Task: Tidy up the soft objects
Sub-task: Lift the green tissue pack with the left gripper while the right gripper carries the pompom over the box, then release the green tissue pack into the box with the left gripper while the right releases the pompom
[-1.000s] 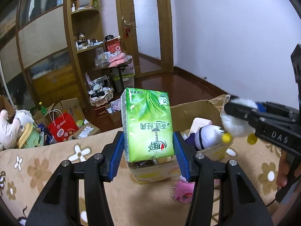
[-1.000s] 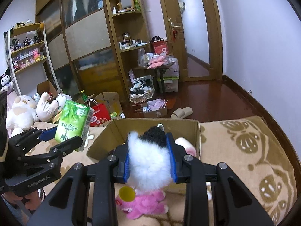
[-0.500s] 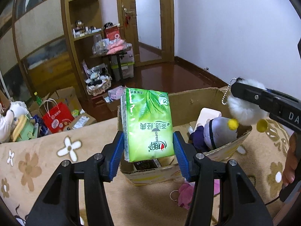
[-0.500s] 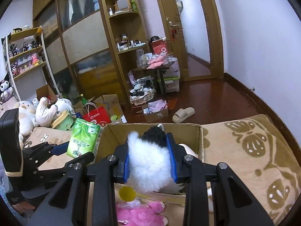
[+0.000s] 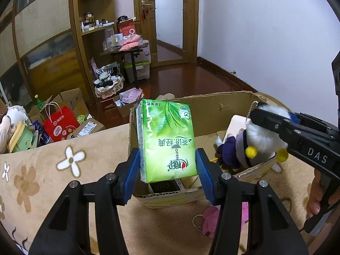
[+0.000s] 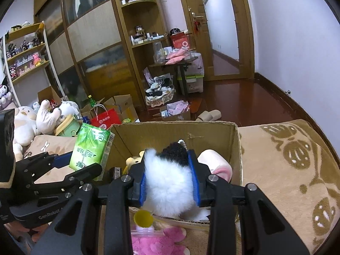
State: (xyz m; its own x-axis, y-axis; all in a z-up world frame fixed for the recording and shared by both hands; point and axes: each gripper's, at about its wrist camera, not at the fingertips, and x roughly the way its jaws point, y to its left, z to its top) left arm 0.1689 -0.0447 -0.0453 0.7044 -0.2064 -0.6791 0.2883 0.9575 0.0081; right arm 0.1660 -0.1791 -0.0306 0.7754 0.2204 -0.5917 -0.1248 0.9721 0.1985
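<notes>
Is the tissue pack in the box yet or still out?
Out. The tissue pack is clamped upright between the left gripper's pads, held above the near left corner of the box, not resting inside it.

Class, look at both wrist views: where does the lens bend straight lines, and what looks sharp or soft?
Left wrist view: the door frame bows, corners go black, and the green tissue pack is sharp. Right wrist view: the shelf unit curves, the white plush reads crisp, and the far shelves look dim and soft.
</notes>
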